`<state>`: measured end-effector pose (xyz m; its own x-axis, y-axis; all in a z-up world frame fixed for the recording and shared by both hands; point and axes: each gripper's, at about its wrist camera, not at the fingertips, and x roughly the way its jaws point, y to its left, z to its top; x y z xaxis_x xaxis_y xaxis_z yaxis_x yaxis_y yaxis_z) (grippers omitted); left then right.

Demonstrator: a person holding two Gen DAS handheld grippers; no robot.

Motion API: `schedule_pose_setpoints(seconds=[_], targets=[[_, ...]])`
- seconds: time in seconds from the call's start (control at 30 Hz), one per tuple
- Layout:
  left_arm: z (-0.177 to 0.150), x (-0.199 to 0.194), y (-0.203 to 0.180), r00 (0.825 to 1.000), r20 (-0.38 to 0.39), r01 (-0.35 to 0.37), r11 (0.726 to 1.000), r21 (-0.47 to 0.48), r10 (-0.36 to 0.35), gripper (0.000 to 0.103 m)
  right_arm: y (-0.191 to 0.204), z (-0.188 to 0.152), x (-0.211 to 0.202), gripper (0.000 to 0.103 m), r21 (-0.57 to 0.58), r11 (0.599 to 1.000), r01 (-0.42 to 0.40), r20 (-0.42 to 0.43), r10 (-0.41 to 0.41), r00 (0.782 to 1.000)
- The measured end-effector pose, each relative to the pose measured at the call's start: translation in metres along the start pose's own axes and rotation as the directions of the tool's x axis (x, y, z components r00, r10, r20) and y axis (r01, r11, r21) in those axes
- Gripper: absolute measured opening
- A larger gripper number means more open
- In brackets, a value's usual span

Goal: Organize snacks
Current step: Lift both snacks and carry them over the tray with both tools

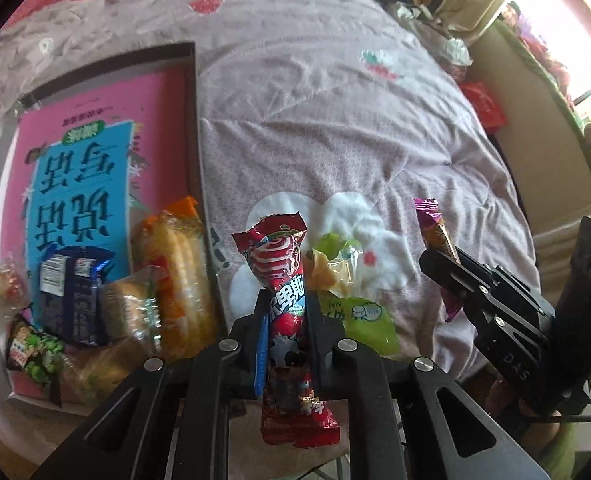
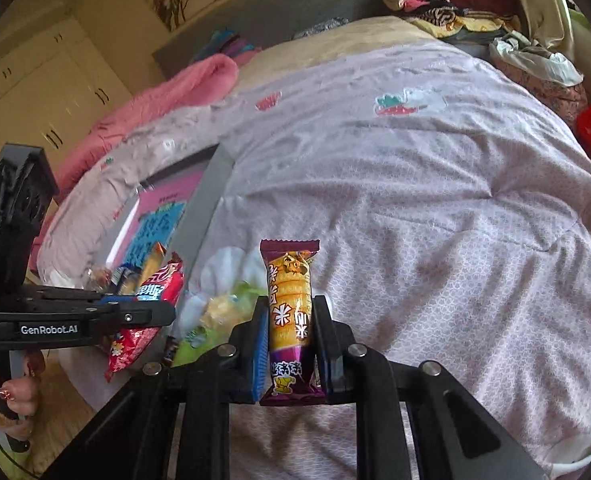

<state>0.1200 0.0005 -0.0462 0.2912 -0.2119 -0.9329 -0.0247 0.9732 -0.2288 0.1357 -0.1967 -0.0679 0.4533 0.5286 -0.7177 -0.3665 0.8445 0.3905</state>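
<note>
I have a bed in front of me, covered by a pale pink quilt [image 1: 335, 120] with printed strawberries and a white flower patch, and it fills most of both wrist views. On the quilt's left side lies a shallow open box [image 1: 193, 120] with a dark rim and a pink and blue printed sheet on its floor. At the near end of that box I see a cluster of snacks: an orange pack of round crackers [image 1: 179, 280] leaning against the right wall, a dark blue biscuit pack [image 1: 75, 292] beside it, a clear-wrapped bun [image 1: 129, 312] between them, and a green pea packet [image 1: 31, 356] at the near left corner. Just outside the box's right wall, on the white flower patch, rests a green and yellow milk candy bag [image 1: 355, 312]. My left gripper [image 1: 285, 300] has its fingers clamped on a red lollipop-print snack [image 1: 283, 280], which stands upright between the pads above the quilt's near edge. My right gripper [image 2: 289, 308] has its fingers pressed tight on a purple and yellow rice snack bar [image 2: 291, 312], also held upright, clear of the quilt and to the right of the green bag. A hand [image 2: 11, 392] with painted nails grips the left tool's handle at the lower left of the right wrist view.
</note>
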Motion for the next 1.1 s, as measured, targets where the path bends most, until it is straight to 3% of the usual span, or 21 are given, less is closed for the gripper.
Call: schedule_pose_setpoints(seconds=[0.53,1.1], targets=[[-0.008,-0.035,0.023,0.997,0.078,-0.009,1.0,-0.007,0.01,0.016,0.069,-0.006,-0.019,0.021,-0.142,0.99,0.01,0.09,0.003,0.996],[-0.025,-0.065,0.073,0.99,0.138,-0.003,0.995,-0.096,0.016,0.016,0.13,-0.017,-0.015,0.021,-0.251,0.968,-0.029,0.071,0.048,0.996]])
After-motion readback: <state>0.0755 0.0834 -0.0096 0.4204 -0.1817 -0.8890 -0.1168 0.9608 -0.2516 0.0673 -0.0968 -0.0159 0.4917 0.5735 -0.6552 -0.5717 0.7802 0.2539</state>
